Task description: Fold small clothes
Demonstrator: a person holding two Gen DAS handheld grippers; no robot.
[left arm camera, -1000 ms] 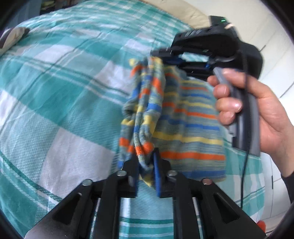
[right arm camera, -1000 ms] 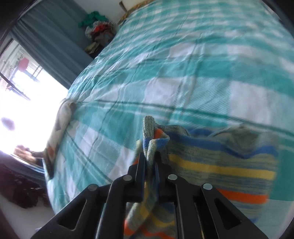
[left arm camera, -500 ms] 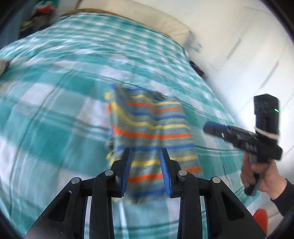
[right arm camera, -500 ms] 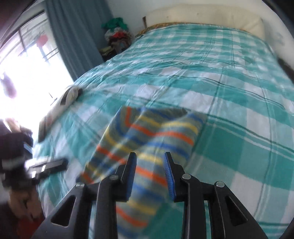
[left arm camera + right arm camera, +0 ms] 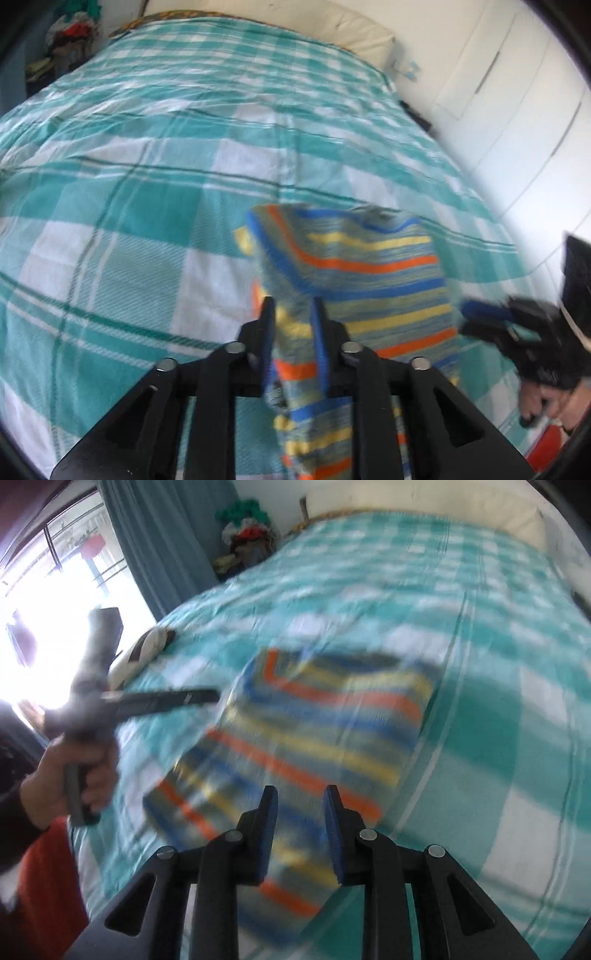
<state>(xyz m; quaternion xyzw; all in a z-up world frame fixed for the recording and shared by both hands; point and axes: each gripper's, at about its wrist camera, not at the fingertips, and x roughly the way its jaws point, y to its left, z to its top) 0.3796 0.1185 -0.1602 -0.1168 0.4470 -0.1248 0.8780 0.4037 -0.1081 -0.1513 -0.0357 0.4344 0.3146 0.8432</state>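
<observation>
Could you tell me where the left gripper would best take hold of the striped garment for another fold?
Probably at the near left corner of the striped garment, coming low from the left gripper side. The cloth lies flat and folded on the checked bedspread, so only its edges offer a lip to pinch. The right gripper could take the matching near right corner.

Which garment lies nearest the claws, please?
The striped garment, blue, orange and yellow, directly ahead of both; the white-and-brown piece lies at the edge of the bed, the pile beyond it.
</observation>
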